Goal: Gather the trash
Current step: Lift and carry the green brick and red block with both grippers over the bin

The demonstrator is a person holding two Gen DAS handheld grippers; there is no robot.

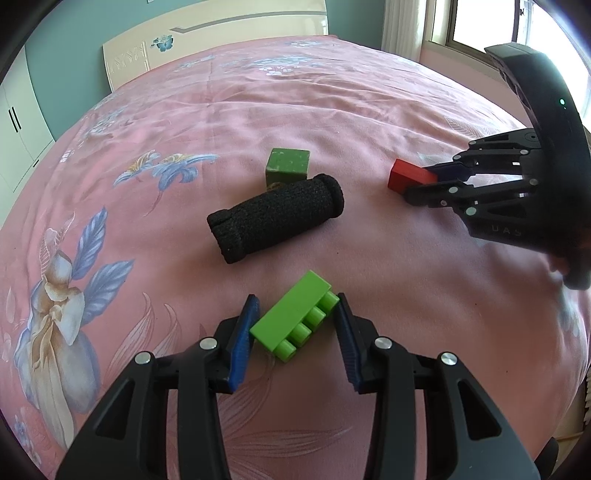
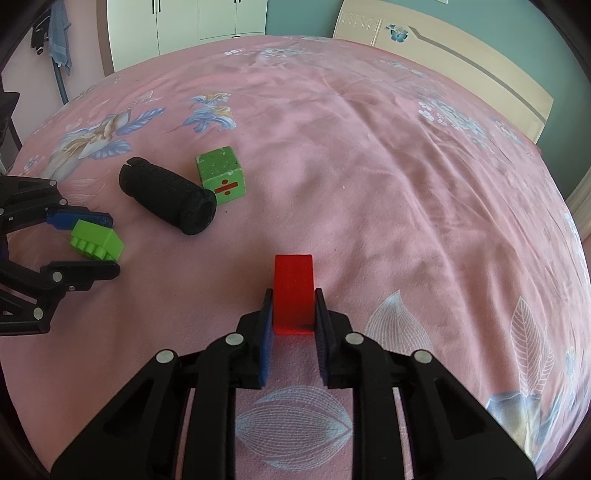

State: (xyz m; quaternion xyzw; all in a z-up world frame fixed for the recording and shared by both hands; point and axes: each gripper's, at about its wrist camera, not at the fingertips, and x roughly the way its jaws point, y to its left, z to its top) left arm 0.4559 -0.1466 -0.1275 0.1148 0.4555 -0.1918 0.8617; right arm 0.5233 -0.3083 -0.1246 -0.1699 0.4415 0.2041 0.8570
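The scene is filled by a bed (image 1: 332, 110), covered edge to edge in a pink floral sheet (image 2: 369, 166), with a cream headboard (image 1: 221, 40) seen along its far edge. White wardrobe doors (image 2: 184, 22) are seen beyond the bed in the right wrist view.

Near the middle of the bed a black foam roll (image 1: 275, 218) is laid on its side, and a dark green wooden cube (image 1: 287, 164), marked with a red division sign on one face, is set touching its far end.

Now the grippers. The left gripper (image 1: 295, 328) is angled down at the sheet near the bed's near edge, and a lime green studded brick (image 1: 295, 321) is pinched between its blue pads (image 1: 242, 343); both pads are pressed against the brick's sides, and the brick is kept just at the sheet, though it cannot be told whether it is lifted clear.

The right gripper (image 2: 293, 314) is placed well apart from it, toward the window-side edge. A red block (image 2: 293, 291) is clamped between its fingers, gripped by its near end, with the far end left sticking out past the fingertips (image 2: 266, 306). Whether the block is rested on the sheet cannot be told.
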